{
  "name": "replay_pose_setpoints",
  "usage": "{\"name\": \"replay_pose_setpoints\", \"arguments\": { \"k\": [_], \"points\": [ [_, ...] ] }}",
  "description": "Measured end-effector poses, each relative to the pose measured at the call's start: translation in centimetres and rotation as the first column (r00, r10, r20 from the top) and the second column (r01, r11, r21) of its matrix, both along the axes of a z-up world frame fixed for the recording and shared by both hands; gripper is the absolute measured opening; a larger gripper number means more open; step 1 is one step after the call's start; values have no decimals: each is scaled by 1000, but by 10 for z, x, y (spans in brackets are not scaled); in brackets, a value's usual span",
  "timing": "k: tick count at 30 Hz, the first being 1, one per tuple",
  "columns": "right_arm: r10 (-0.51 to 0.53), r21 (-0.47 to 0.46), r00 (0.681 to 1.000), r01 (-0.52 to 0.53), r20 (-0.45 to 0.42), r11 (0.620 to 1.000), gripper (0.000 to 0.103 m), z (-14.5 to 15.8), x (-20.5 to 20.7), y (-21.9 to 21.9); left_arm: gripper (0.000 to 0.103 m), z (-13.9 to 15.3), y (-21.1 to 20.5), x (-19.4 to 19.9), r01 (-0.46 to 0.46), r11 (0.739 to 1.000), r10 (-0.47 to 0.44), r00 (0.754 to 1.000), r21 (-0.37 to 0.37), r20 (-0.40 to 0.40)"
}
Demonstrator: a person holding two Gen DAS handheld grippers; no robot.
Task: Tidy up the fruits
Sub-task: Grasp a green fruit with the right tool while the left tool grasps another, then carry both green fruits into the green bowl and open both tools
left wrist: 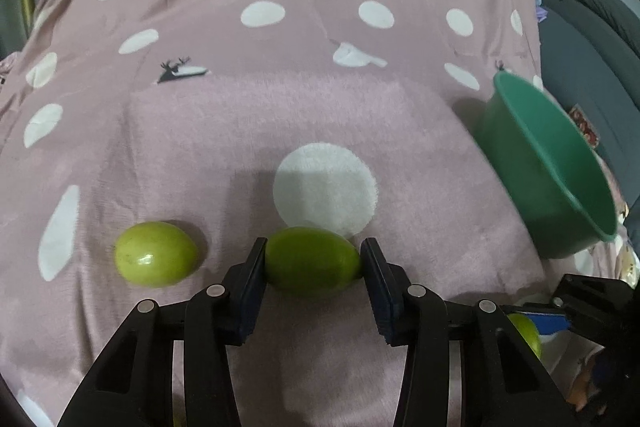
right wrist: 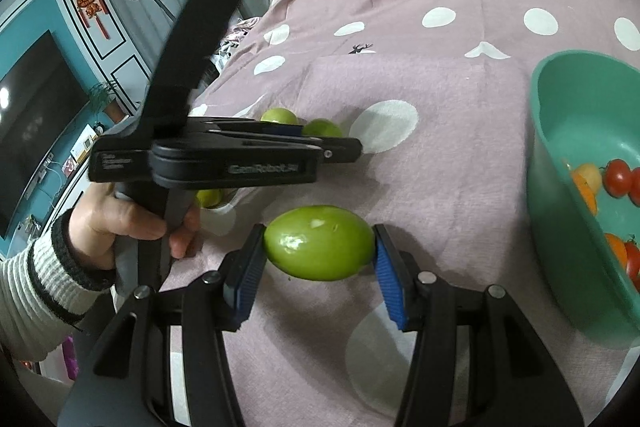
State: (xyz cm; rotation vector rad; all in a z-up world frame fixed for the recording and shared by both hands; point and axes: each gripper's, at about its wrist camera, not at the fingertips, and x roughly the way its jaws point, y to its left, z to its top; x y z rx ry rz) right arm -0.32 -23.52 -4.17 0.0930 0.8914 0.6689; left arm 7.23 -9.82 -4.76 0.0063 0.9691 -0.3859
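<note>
My left gripper (left wrist: pixel 314 261) is shut on a green oval fruit (left wrist: pixel 312 261) low over the pink dotted cloth (left wrist: pixel 280 115). A second green fruit (left wrist: pixel 156 253) lies on the cloth to its left. My right gripper (right wrist: pixel 320 253) is shut on another green fruit (right wrist: pixel 320 247). The left gripper body (right wrist: pixel 224 155) shows in the right wrist view, with two green fruits (right wrist: pixel 280 115) behind it and one (right wrist: pixel 208 197) below it. A green bowl (right wrist: pixel 560 155) at the right holds red tomatoes (right wrist: pixel 618 177) and orange fruit (right wrist: pixel 584 193).
The green bowl (left wrist: pixel 552 163) stands near the cloth's right edge in the left wrist view. A grey chair (left wrist: pixel 592 39) is beyond it. A person's hand in a striped sleeve (right wrist: pixel 48 267) holds the left gripper. A television and wall stand at the far left.
</note>
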Motion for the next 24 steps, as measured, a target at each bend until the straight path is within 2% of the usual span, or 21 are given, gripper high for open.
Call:
{"name": "replay_pose_setpoints", "arguments": {
  "k": [11, 24],
  "points": [
    [-11, 16, 999, 11, 52, 1000, 52, 14, -12, -3, 46, 34, 5, -31, -30, 999, 32, 998, -31, 60],
    [-102, 67, 986, 94, 134, 993, 52, 43, -11, -35, 46, 53, -7, -54, -35, 999, 36, 994, -5, 104]
  ]
}}
